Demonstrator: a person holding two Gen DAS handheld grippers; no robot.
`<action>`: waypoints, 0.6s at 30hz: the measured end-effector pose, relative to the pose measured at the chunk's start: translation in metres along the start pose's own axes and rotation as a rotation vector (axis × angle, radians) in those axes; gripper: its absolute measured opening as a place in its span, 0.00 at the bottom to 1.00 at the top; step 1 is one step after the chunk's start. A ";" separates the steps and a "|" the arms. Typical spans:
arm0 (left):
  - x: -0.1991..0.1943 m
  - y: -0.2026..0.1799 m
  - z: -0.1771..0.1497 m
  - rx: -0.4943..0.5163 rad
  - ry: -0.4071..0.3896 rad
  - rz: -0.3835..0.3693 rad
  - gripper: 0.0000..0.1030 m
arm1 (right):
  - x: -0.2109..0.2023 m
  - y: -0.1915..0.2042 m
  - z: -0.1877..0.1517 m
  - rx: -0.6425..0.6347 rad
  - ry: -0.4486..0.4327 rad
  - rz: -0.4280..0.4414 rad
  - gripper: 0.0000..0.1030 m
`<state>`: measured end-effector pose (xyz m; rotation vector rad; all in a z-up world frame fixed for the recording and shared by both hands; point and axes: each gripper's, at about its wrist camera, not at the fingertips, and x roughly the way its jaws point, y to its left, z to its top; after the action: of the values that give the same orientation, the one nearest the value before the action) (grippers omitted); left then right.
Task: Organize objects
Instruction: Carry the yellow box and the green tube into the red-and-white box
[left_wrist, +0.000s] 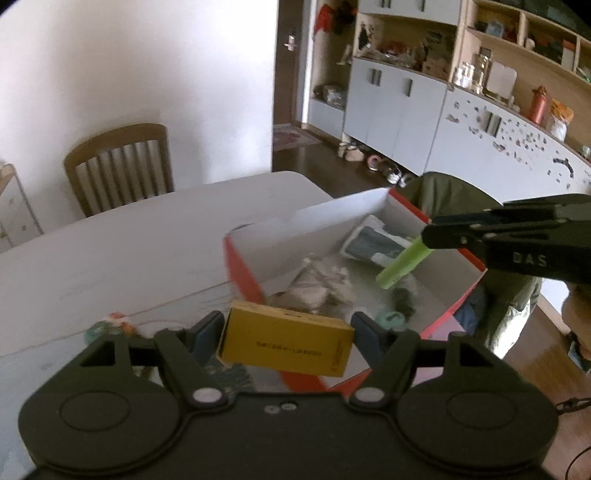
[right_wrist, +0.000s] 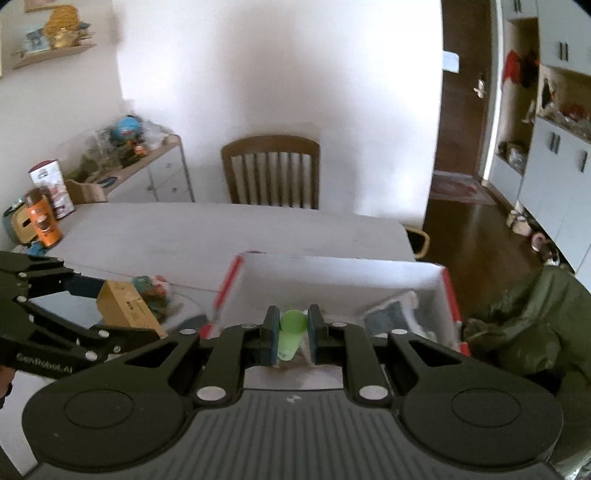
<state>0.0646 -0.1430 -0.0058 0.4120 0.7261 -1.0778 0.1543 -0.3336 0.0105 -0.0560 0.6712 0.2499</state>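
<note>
White tabletop (right_wrist: 221, 236) carries the work area, and both grippers are held above it at the near edge of the scene. Nearest in the left wrist view, the left gripper (left_wrist: 288, 326) is clamped on a yellow box (left_wrist: 286, 341), its two blue pads pressing the short ends so the box spans the gap crosswise, tilted slightly down to the right and clear of the table. The box sits over the near left corner of a red-sided cardboard box (left_wrist: 242, 266) with a white interior, whose lid flap stands up along the far side. Nearest in the right wrist view, the right gripper (right_wrist: 291, 332) is closed narrowly on a green tube (right_wrist: 291, 334), one pad on each side; in the left wrist view the tube (left_wrist: 402, 266) slopes downward out of the fingertips above the box interior. Inside the box lie a crumpled pale packet (left_wrist: 319, 284), a flat packet with a dark panel (left_wrist: 373, 242) toward the far end, and a small dark item that is too blurred to identify. Small colourful items (right_wrist: 153, 291) lie on the table just left of the box. An olive jacket (right_wrist: 517, 325) hangs beside the box on the right. Farther back, a wooden chair (right_wrist: 271, 171) stands at the far table edge against a white wall, with shelving (left_wrist: 480, 66) beyond.
</note>
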 end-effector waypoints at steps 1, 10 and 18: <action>0.006 -0.007 0.003 0.010 0.008 -0.004 0.72 | 0.003 -0.007 -0.001 0.009 0.008 -0.004 0.14; 0.060 -0.044 0.014 0.058 0.091 -0.014 0.72 | 0.032 -0.058 -0.013 0.081 0.066 -0.015 0.14; 0.102 -0.062 0.020 0.065 0.174 0.002 0.72 | 0.063 -0.069 -0.021 0.071 0.109 -0.018 0.14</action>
<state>0.0439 -0.2485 -0.0620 0.5669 0.8453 -1.0747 0.2062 -0.3903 -0.0470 -0.0079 0.7873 0.2071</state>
